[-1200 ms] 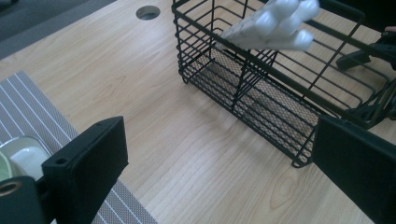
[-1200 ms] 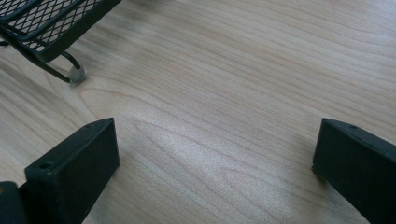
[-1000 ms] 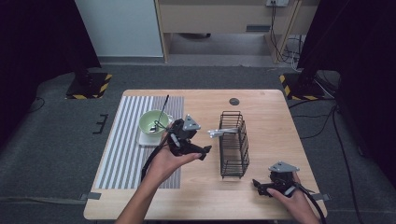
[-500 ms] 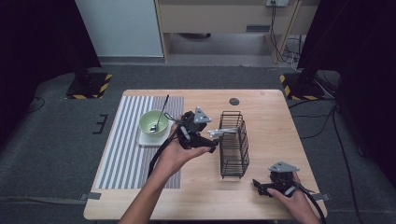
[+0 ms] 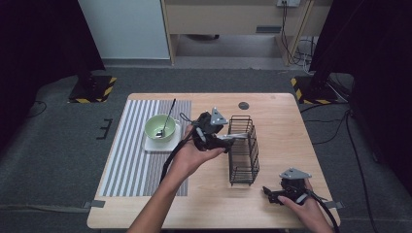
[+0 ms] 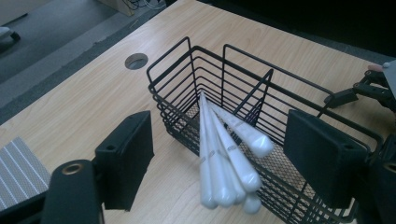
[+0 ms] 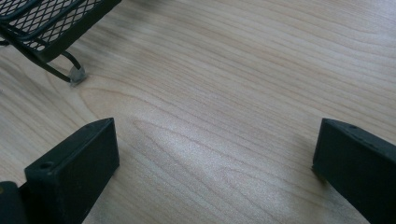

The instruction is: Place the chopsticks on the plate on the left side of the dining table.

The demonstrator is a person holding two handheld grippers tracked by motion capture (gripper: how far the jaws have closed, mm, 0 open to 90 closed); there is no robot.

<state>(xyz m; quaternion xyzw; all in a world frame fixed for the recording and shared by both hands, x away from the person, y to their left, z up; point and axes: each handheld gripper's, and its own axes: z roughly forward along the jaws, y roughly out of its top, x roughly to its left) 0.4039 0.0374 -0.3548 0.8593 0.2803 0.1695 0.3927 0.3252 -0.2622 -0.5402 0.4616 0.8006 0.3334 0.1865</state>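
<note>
The work in hand looks like loading white handled utensils into the wire basket, and it seems partly done. In the left gripper view several white utensils lean in the basket's near compartment, their tips down on the mesh floor and their rounded ends sticking out over the rim towards the camera.

The left gripper hangs just beside the basket's left rim. Its jaws have just been closing, yet they stand apart on either side of the utensils' ends with clear gaps, so nothing is pinched; whether they are coming in to steady the bunch I cannot tell.

The right gripper rests on the table just off the basket's near end, jaws spread wide over bare wood, holding nothing.

What looks left to do: a dark-handled spoon stands in the green bowl, well to the left of the basket on a white plate and striped mat. The basket's far compartment appears empty.
</note>
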